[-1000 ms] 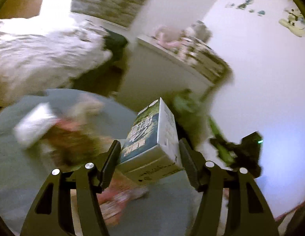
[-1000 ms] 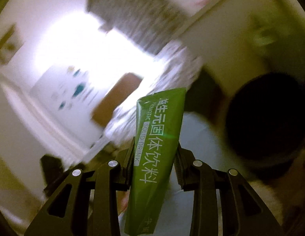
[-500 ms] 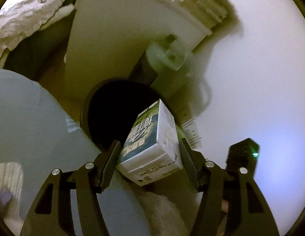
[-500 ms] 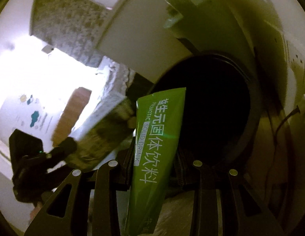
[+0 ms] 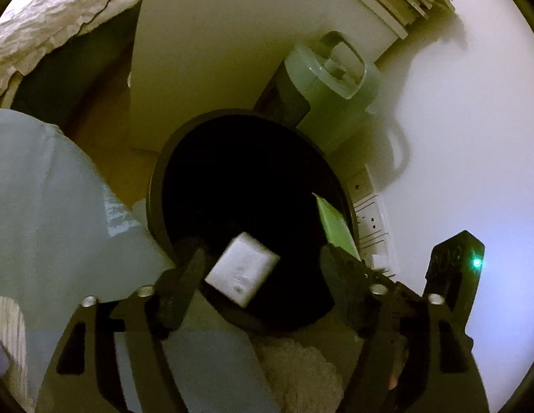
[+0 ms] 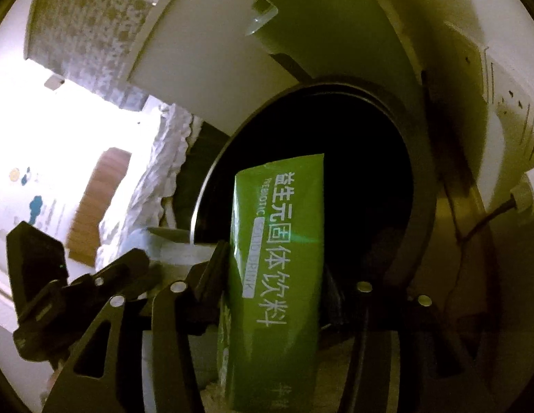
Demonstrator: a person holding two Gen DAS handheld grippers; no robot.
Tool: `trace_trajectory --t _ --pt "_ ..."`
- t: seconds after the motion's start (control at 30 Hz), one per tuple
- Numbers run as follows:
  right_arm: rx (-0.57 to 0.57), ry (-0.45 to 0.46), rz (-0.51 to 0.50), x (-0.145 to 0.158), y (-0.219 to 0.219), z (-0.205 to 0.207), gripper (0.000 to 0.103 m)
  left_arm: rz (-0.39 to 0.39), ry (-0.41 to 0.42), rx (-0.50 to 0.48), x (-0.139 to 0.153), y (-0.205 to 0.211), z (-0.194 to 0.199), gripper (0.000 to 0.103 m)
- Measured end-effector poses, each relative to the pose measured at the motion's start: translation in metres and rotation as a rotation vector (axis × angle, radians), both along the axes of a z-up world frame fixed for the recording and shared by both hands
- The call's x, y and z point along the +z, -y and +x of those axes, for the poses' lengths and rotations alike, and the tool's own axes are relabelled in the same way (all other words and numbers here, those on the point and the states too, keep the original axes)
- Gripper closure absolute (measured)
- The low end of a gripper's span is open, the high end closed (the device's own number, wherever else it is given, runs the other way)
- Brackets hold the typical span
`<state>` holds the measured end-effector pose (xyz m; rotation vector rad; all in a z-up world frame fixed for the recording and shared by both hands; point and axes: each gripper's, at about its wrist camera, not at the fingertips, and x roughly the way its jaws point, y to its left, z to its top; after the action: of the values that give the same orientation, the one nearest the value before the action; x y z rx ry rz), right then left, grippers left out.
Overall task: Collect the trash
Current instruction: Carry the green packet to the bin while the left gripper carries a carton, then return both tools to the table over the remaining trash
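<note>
The left gripper (image 5: 260, 268) had its jaws spread apart, the white carton (image 5: 242, 268) loose between them over the dark bin (image 5: 157, 186), apparently just dropped. The right gripper (image 6: 277, 275) gripped the green sachet (image 6: 277, 241) above the bin's mouth; its release remained.

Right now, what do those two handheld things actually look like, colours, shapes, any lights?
Both are matt black plastic. The left tool has two flat, tapering fingers on frames with triangular cut-outs, dotted with round silver rivets. The right tool is built the same way. Seen from the left camera, its black body carries a small green light. No cables or sleeves show on either.
</note>
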<state>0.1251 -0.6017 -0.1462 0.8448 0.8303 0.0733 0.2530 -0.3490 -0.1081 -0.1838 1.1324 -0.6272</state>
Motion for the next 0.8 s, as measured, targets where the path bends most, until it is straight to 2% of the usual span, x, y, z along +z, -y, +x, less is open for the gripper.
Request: trace_trajectory --t 0.1,0.27,0.4,0.53,0.63,0.7,0.8 --pt "0.003 0.001 -0.034 0.006 -0.003 -0.005 0.050 -0.004 0.024 0.001 0.008 -0.004 -0.008 0.022" --pt "0.000 0.006 -0.140 0.018 -0.012 -0.009 0.029 -0.033 0.057 0.007 0.027 -0.020 -0.029 0.021" --pt "-0.003 0.000 -0.198 0.026 -0.021 -0.009 0.028 -0.057 0.089 0.019 0.045 -0.047 -0.052 0.021" --pt "0.024 0.033 -0.208 0.044 -0.041 -0.010 0.028 -0.080 0.137 0.044 0.063 -0.080 -0.073 0.021" --pt "0.110 0.083 -0.232 0.067 -0.072 -0.001 0.028 -0.090 0.184 0.108 0.077 -0.128 -0.089 0.021" --pt "0.207 0.123 -0.260 0.086 -0.103 0.011 0.028 -0.086 0.219 0.172 0.085 -0.167 -0.097 0.021" --pt "0.350 0.179 -0.267 0.108 -0.147 0.031 0.028 -0.023 0.283 0.274 0.090 -0.229 -0.103 0.019"
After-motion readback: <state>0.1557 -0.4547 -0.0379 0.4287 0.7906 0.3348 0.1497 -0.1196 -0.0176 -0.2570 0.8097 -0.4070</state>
